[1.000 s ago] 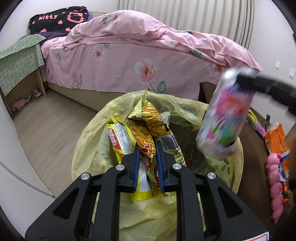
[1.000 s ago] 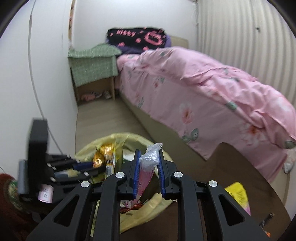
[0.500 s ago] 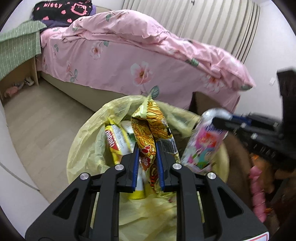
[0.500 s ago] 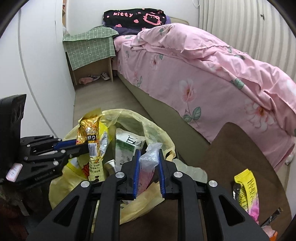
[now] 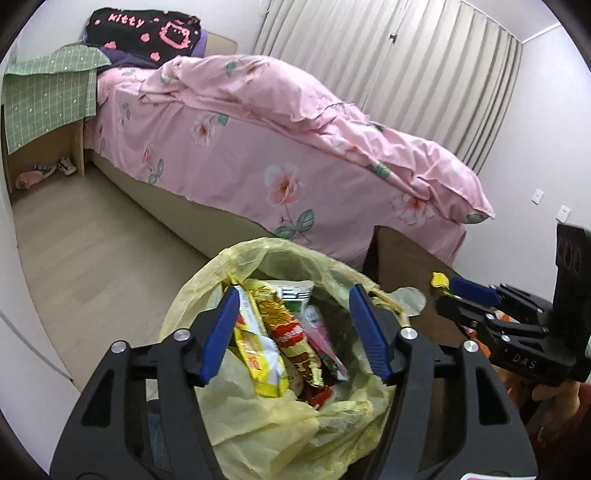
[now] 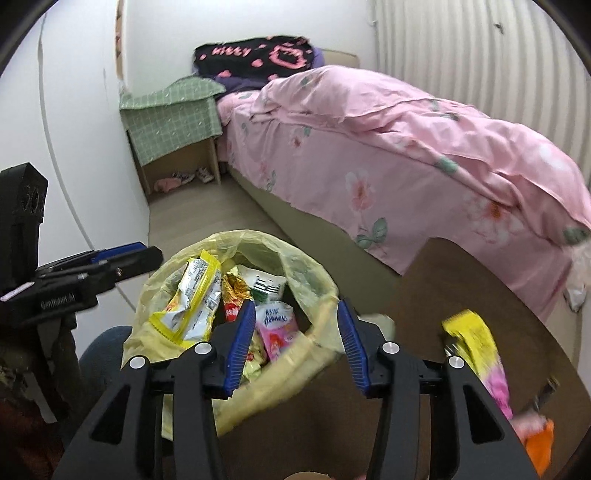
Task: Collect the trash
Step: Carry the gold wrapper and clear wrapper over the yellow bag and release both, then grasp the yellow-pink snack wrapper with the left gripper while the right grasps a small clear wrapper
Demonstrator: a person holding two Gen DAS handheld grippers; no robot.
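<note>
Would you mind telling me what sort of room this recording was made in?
Most likely a bedroom: a bed with a pink floral duvet, a small bedside table under a green checked cloth, and full-length curtains along the wall behind.

Readable text
"kitty" on black pillow (image 5: 144, 33); "DAS" on right tongs (image 5: 469, 301); "GenRobot.AI" on left tongs (image 6: 122, 260).

Pink floral bed (image 5: 258, 147) against white walls; pale curtains (image 5: 388, 66); light wood floor (image 5: 92, 251); green-draped nightstand (image 6: 173, 122).
</note>
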